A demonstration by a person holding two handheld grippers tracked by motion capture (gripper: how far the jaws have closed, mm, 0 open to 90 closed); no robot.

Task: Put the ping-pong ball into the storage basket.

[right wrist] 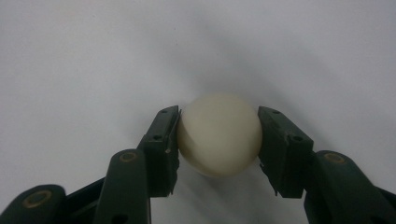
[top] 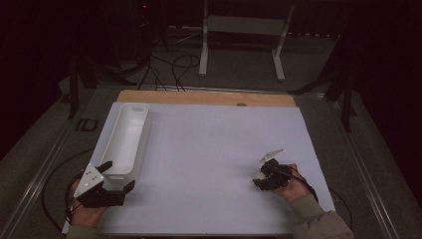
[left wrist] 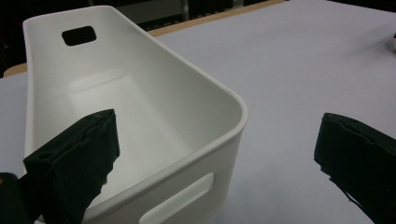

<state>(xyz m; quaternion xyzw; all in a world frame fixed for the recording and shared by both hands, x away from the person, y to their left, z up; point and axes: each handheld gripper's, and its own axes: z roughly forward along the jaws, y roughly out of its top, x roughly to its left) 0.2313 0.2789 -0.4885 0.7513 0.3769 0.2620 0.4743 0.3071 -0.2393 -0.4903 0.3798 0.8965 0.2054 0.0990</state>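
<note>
Here the right gripper (right wrist: 218, 135) had its two jaws pressed against the sides of a cream-white ball (right wrist: 219, 134), which sat squarely between them and rested on the white sheet (right wrist: 93, 56) covering the bench. From above, that right gripper (top: 264, 175) lay low near the sheet's close right part, the ball (top: 260, 174) a pale spot at its tip. Well apart to its left, the left gripper (top: 118, 175) hung with jaws spread wide and nothing clamped, one jaw over the near end of a long white plastic bin (left wrist: 140, 107) and the other outside its wall. The bin (top: 127, 137) was empty as far as its interior showed, with a handle slot in each end wall.

Judged from this, the grasp on the ball was made; lifting it, carrying it across to the bin and dropping it in seemed left to do. No brand, label or writing could be read anywhere.
</note>
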